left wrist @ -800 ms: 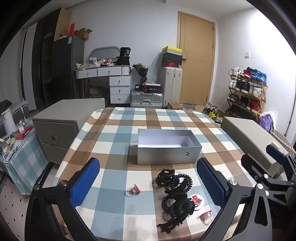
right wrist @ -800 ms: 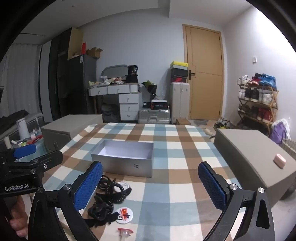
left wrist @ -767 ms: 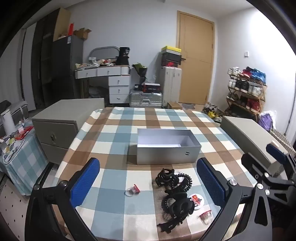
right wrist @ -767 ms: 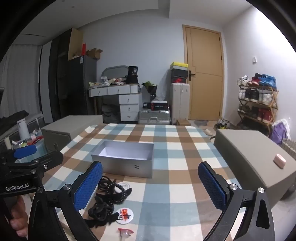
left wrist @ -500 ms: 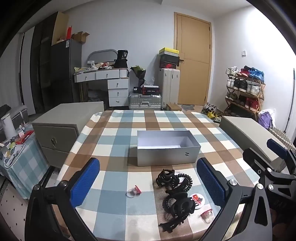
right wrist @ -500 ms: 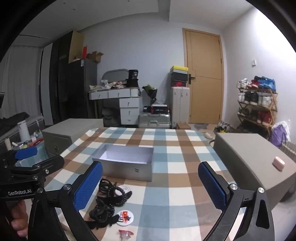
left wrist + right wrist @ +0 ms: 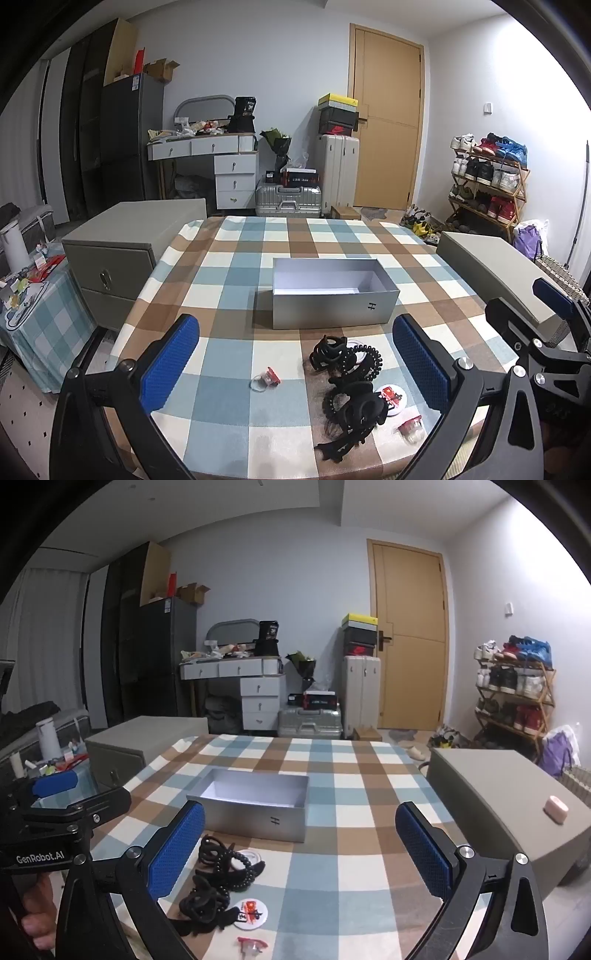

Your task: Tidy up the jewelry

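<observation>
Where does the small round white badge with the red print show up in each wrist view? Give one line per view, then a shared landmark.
Left wrist view: badge lower right, right of the black hair clips.
Right wrist view: badge lower left, right of the clips.
Shared landmark: the open silver box behind it.

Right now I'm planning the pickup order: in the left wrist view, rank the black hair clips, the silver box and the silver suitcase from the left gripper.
1. black hair clips, right of centre between the fingers.
2. silver box, mid-table.
3. silver suitcase, floor beyond the table.
</observation>
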